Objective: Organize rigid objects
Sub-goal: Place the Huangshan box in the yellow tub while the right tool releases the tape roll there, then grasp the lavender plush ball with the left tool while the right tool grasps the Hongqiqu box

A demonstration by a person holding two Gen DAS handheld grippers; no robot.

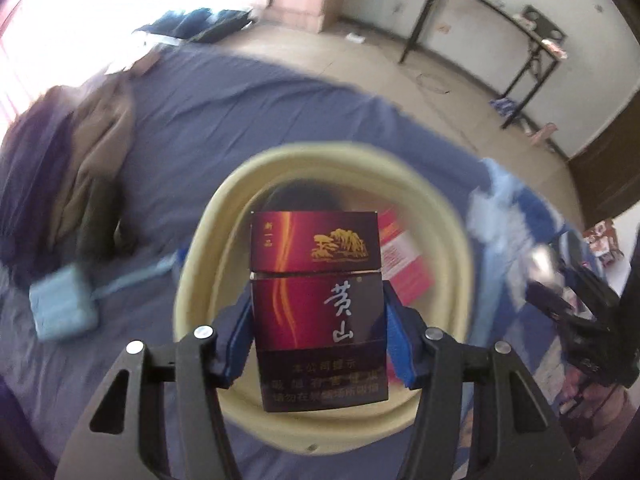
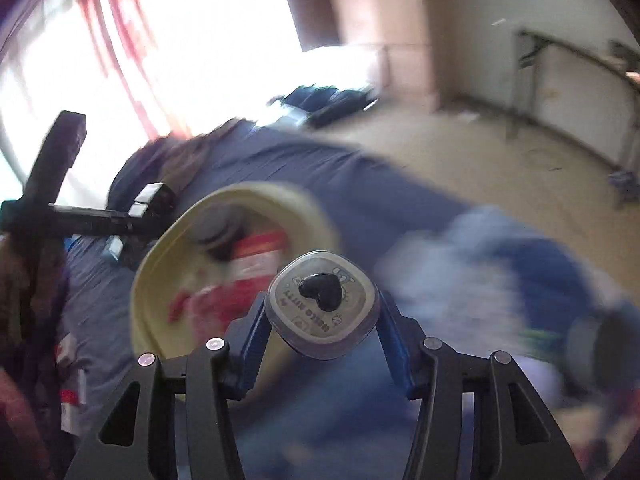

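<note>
Over the yellow basin [image 1: 320, 152] on the blue bed [image 1: 240, 104]: left gripper [image 1: 318, 332] pinching a red cigarette box [image 1: 318, 300], right gripper [image 2: 322, 332] squeezing a small square tin [image 2: 322, 304]; carrying step, probably; next, lower both, let go inside

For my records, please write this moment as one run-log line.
left hand-held gripper: holds cigarette pack over cream basin | right hand-held gripper: holds Hello Kitty container
</note>
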